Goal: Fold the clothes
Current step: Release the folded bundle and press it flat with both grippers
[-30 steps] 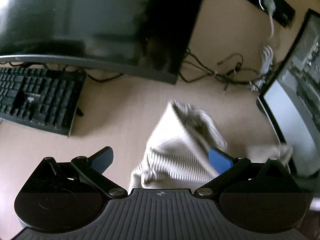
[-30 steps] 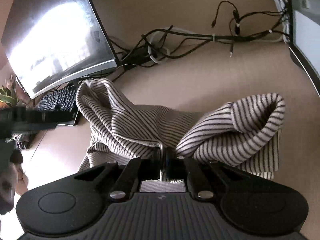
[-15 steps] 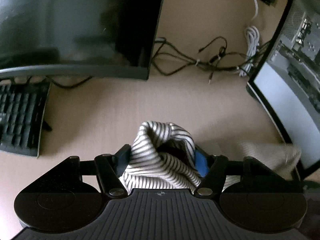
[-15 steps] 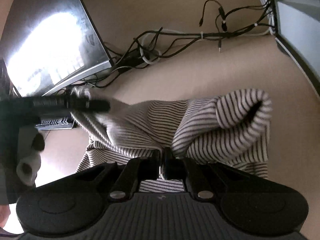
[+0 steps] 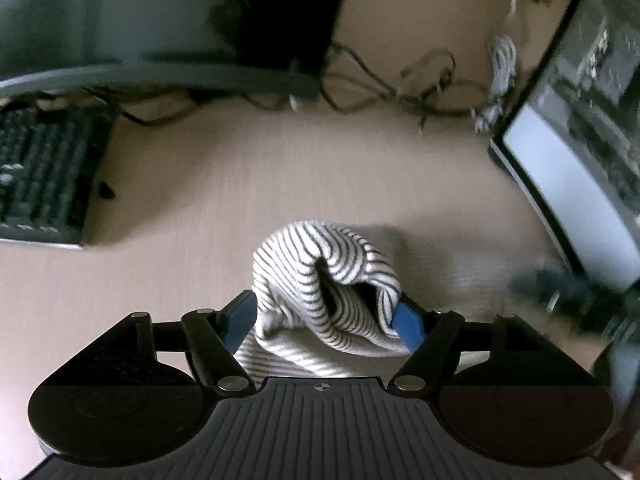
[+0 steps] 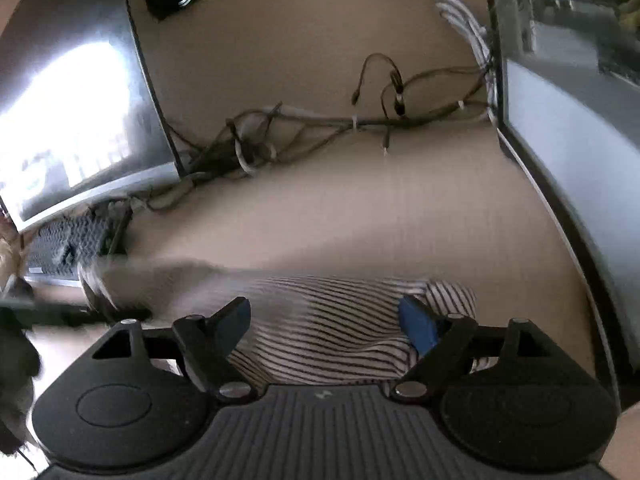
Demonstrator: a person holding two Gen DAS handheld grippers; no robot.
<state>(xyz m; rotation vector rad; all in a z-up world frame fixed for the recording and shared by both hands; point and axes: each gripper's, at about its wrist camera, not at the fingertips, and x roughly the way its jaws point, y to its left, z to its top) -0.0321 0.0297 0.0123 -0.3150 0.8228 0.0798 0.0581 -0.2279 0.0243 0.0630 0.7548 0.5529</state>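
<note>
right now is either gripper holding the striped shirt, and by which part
Neither clamps it. The left gripper is opening around a bunched fold of the striped shirt; the right gripper is opening over flat cloth.

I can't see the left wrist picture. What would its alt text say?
A bunched striped garment sits between the blue pads of the left gripper, whose jaws are opening. It lies on a tan desk, with a keyboard at left, a dark monitor behind, another monitor at right and tangled cables at the back.

Bare desk (image 5: 248,184) ahead, keyboard (image 5: 40,184) left, monitor (image 6: 580,168) right, cable tangle (image 6: 320,124) probably blocking behind
</note>
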